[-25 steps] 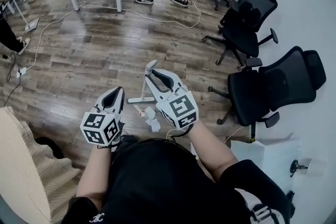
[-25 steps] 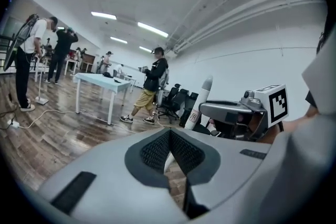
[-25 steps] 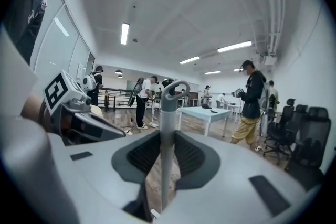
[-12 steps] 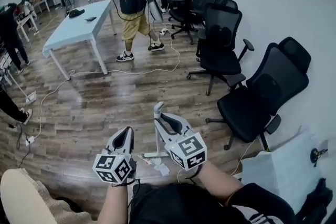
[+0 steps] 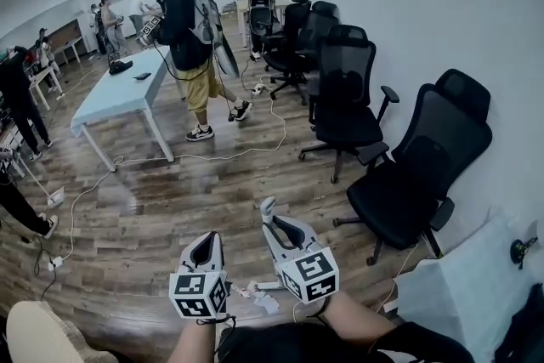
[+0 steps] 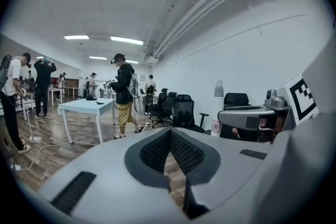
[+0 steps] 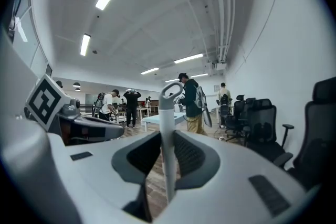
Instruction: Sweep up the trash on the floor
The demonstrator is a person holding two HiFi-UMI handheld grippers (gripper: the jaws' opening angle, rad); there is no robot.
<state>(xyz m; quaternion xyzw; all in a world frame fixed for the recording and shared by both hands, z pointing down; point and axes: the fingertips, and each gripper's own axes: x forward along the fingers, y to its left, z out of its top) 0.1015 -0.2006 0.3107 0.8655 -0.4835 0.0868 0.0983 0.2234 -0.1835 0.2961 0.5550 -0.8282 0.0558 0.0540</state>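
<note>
Clamping a white handle (image 7: 167, 128), right gripper (image 5: 272, 225) — left gripper (image 6: 169, 140) closed, empty — faces office chairs (image 5: 342, 93).

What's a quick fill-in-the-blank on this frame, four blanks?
The right hand-held gripper is shut on a white ___.
The left hand-held gripper is shut and holds ___.
The office chairs by the wall are ___.
Trash scraps lie on the ___ between both grippers.
Missing: handle; nothing; black; floor.

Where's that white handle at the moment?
Head view, bottom centre: the white handle stands roughly upright, clamped in the right tool, just right of the left tool, with a black office chair further right.
</note>
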